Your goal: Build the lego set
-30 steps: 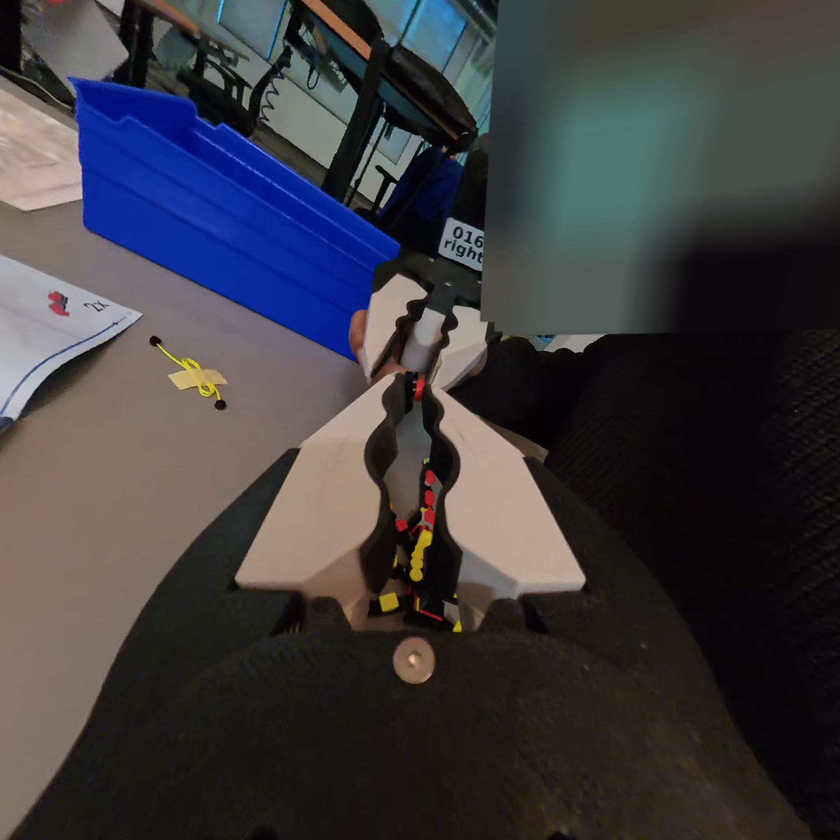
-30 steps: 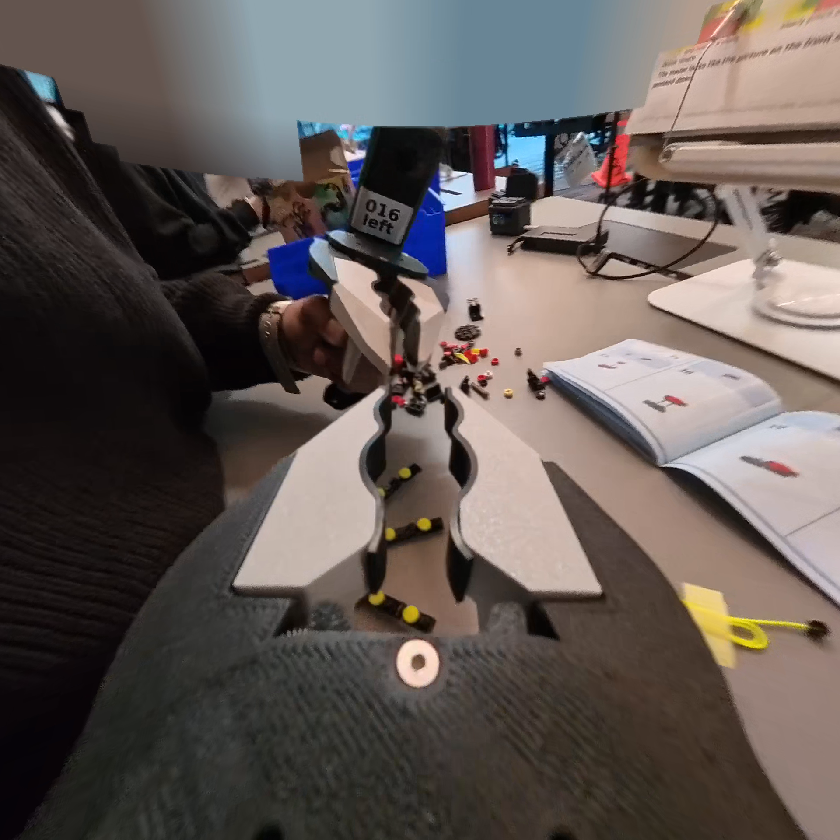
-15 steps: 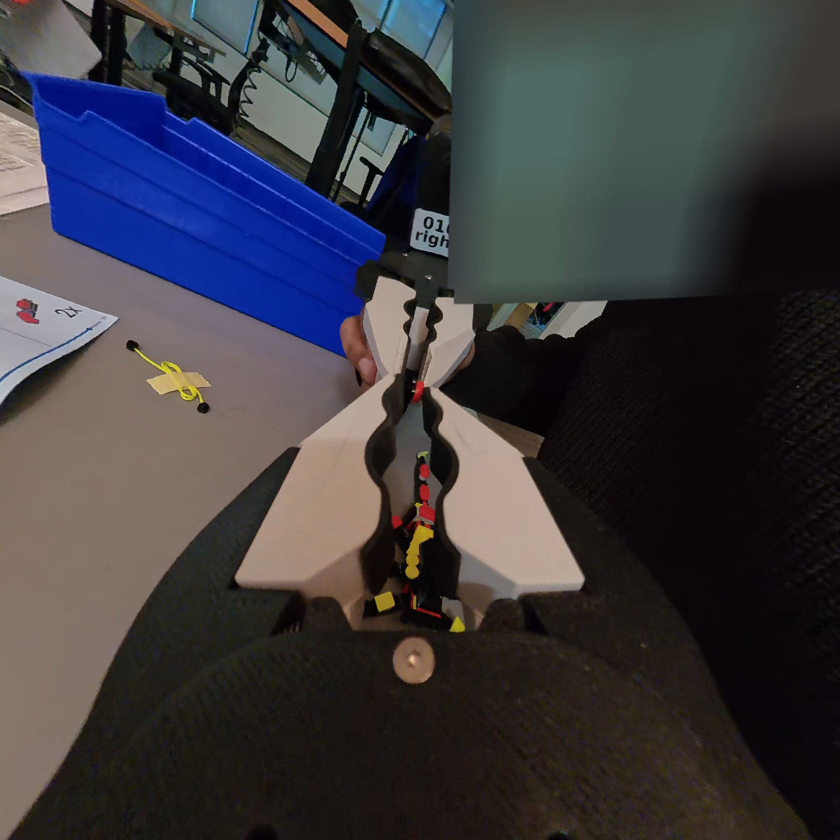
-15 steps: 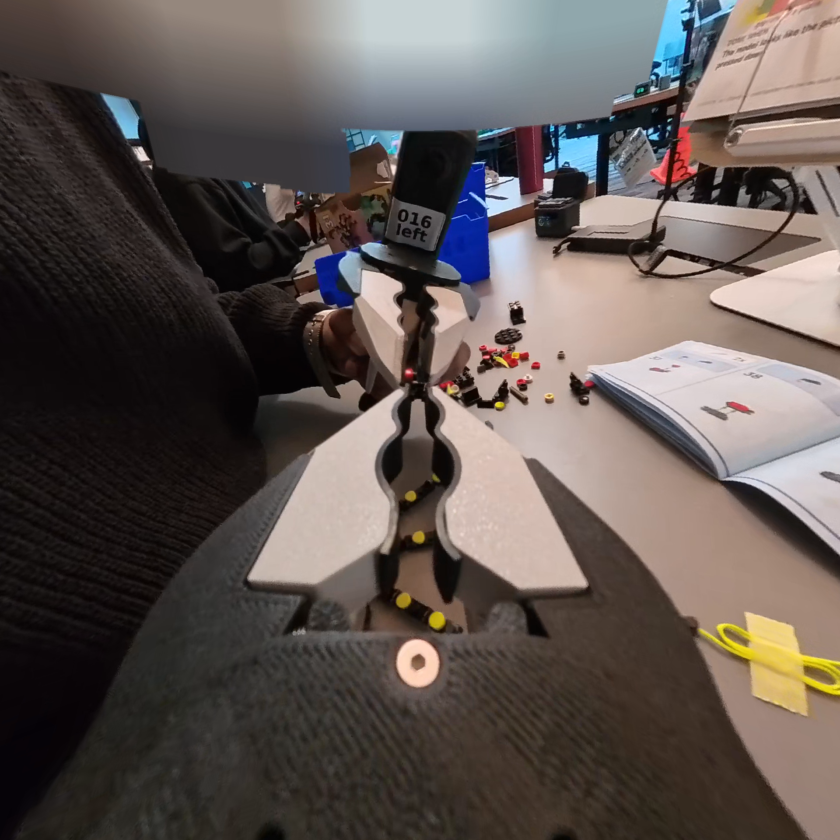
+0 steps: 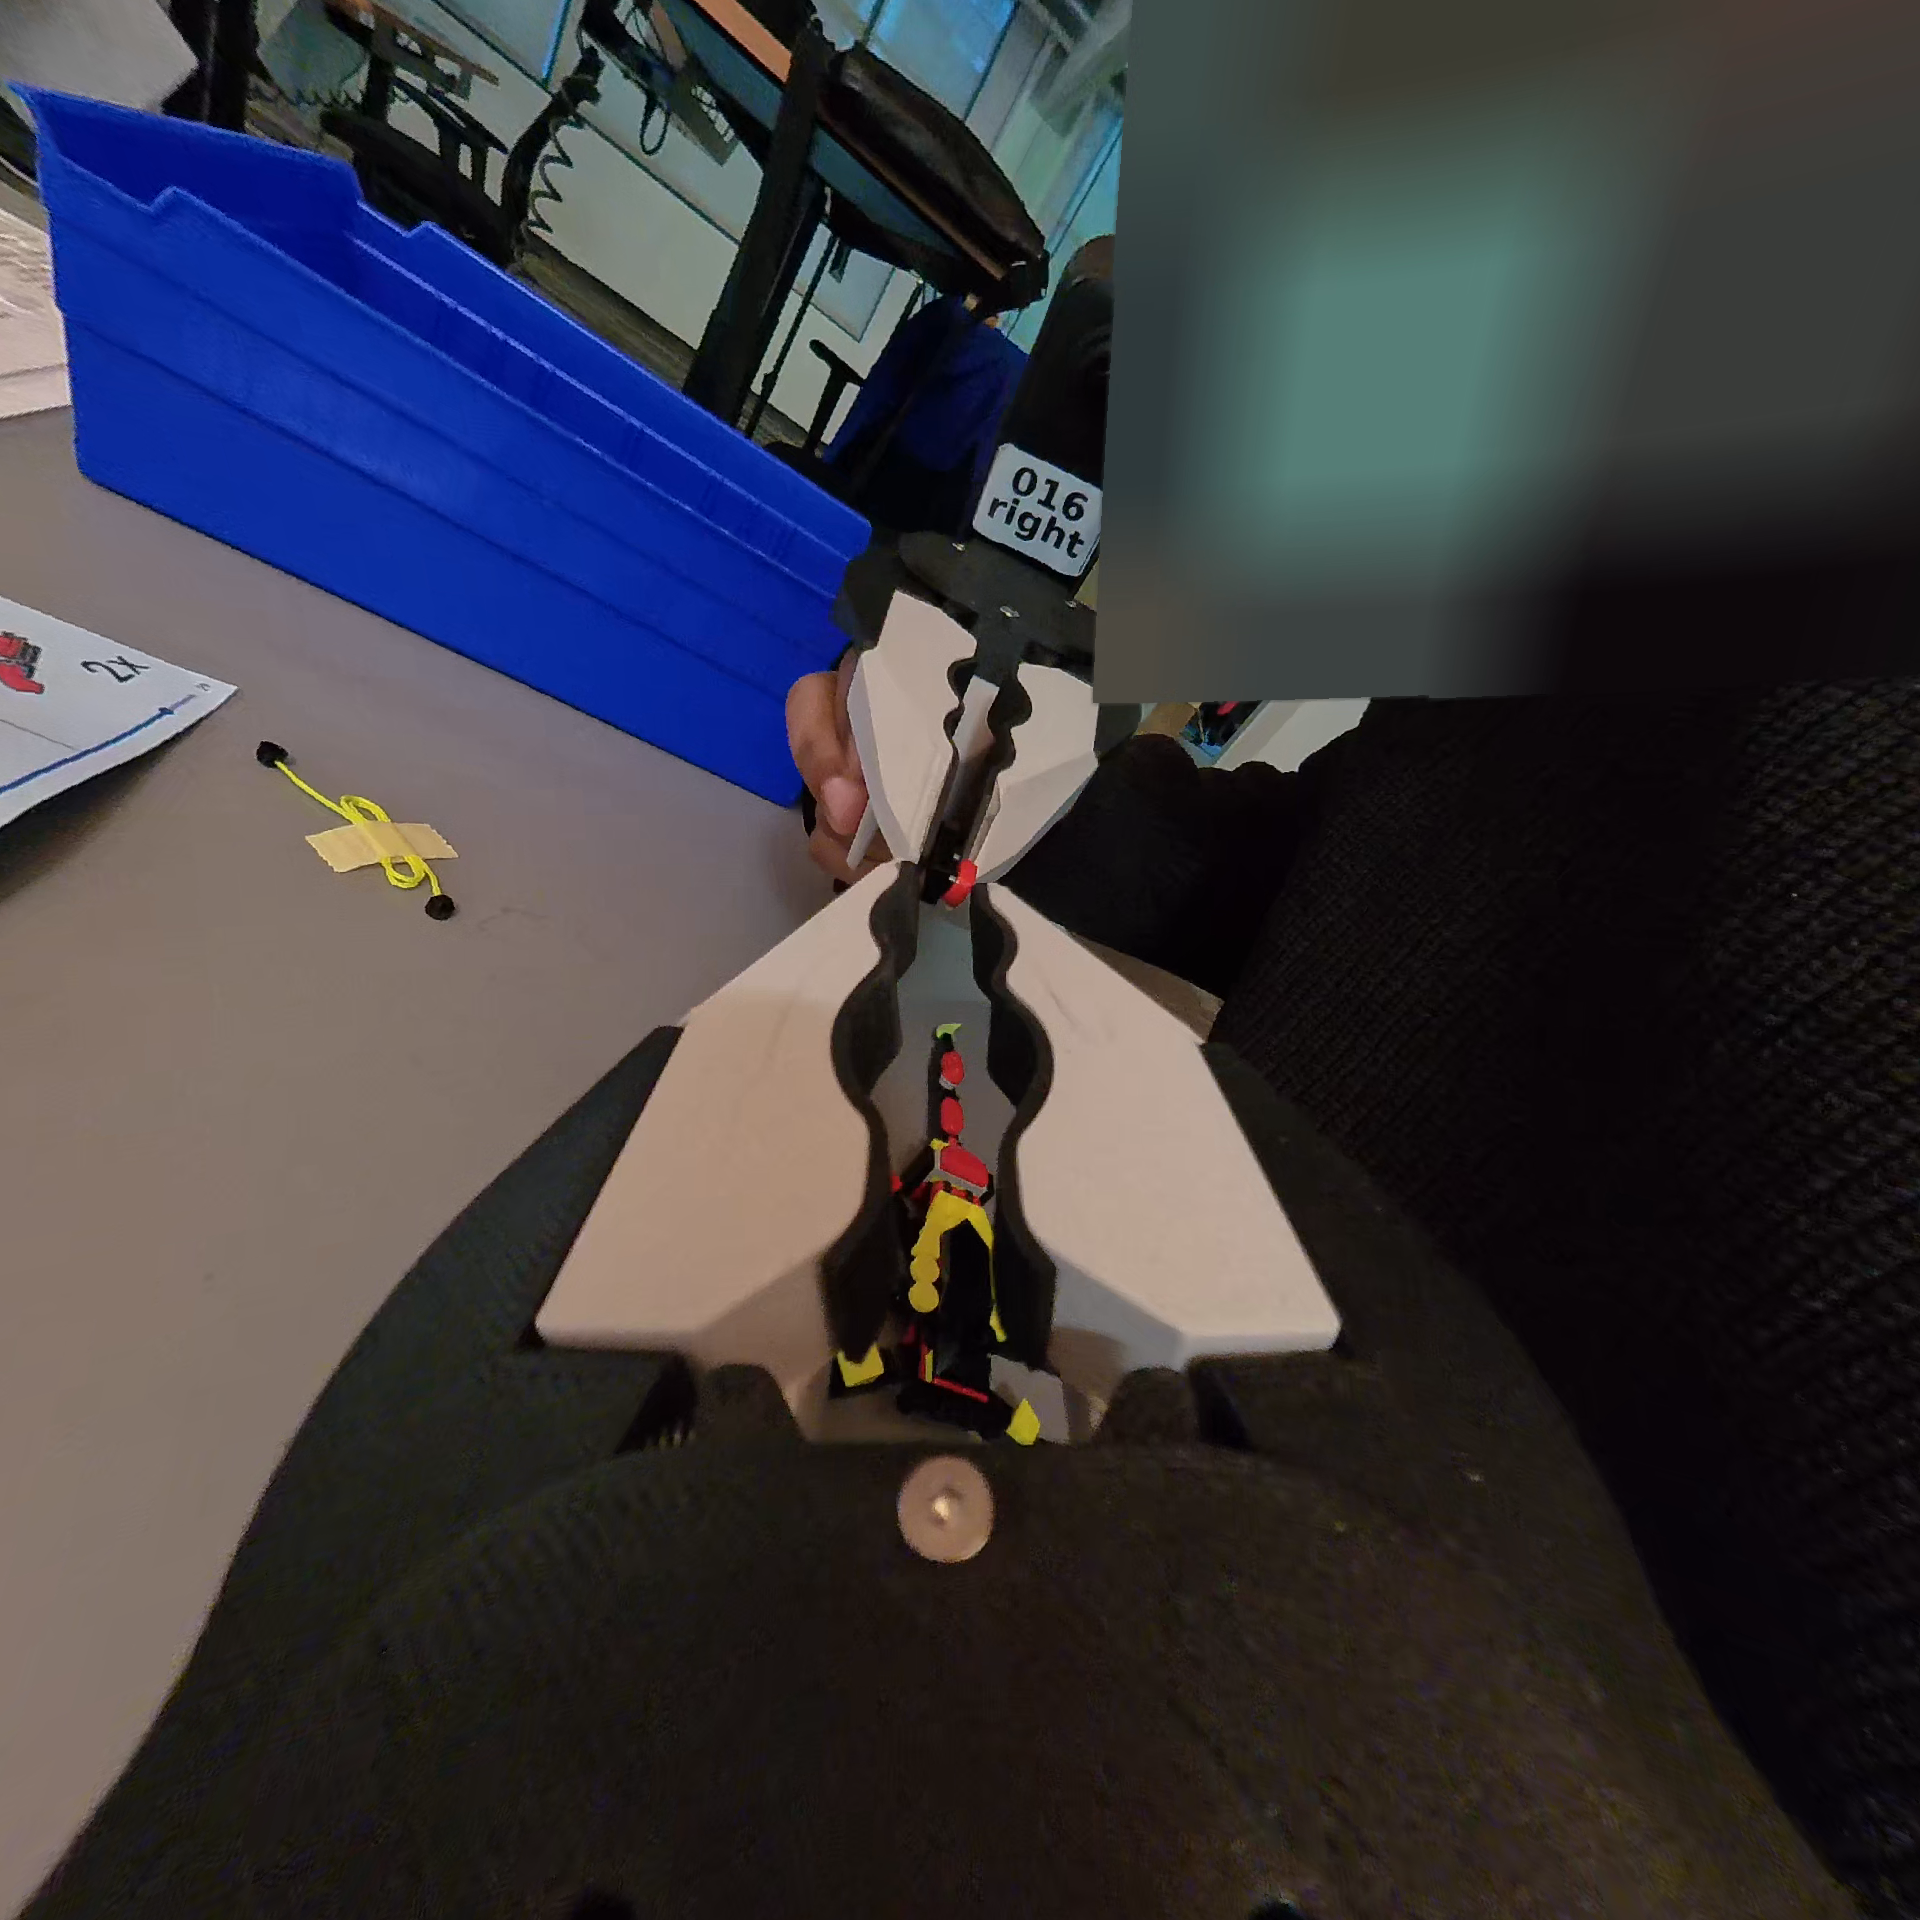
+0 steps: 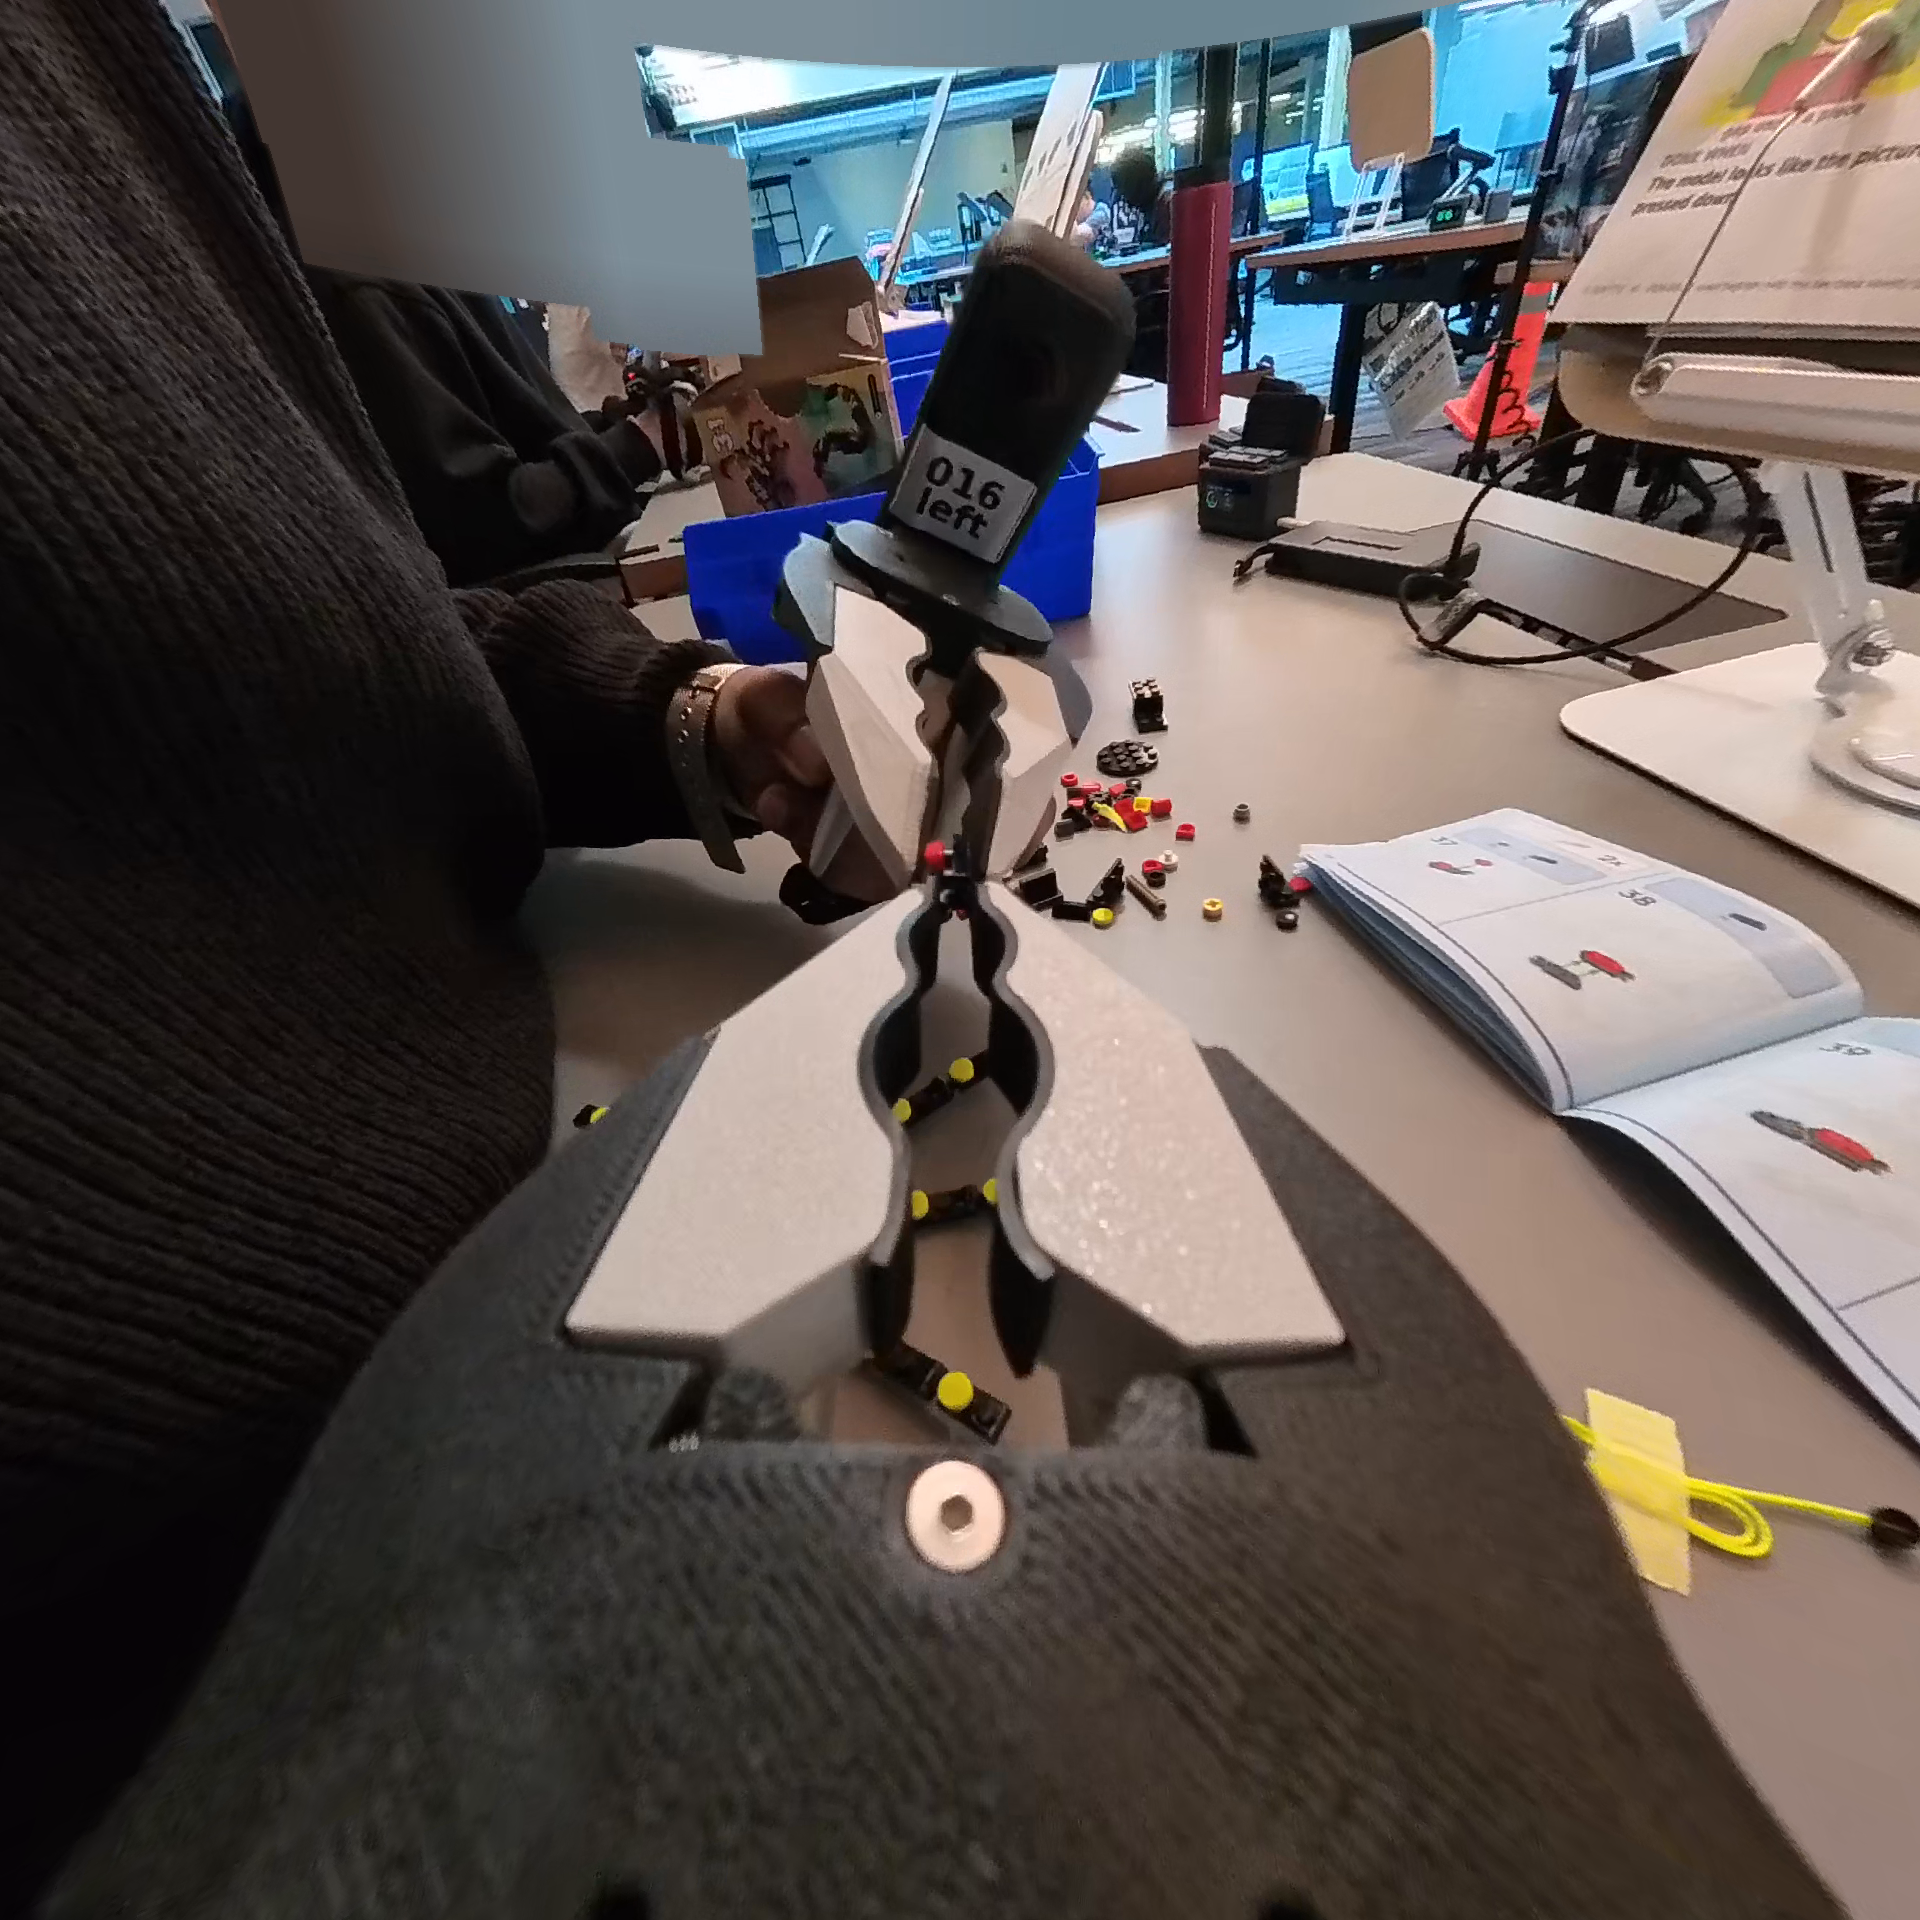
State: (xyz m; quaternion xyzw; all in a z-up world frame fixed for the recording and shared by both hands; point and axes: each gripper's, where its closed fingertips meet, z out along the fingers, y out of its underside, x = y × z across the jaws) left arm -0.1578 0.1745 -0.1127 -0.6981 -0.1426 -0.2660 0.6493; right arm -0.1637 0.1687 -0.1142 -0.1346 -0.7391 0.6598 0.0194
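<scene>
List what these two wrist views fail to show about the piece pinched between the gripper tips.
- Small red-and-black piece: left wrist view, too small and half covered by the tips of the left gripper and right gripper; its shape is unreadable.
- Same piece: right wrist view, which gripper grips which part cannot be told.
- Lego build: left wrist view, seen through the finger gap only, outline cut off.

Small red-black lego piece (image 5: 951,883) — pinched between fingertips, mid-air.

Loose lego pieces (image 6: 1117,821) and an open instruction booklet (image 6: 1621,997) crowd the table (image 6: 1403,727) ahead; bare tabletop lies between them.
</scene>
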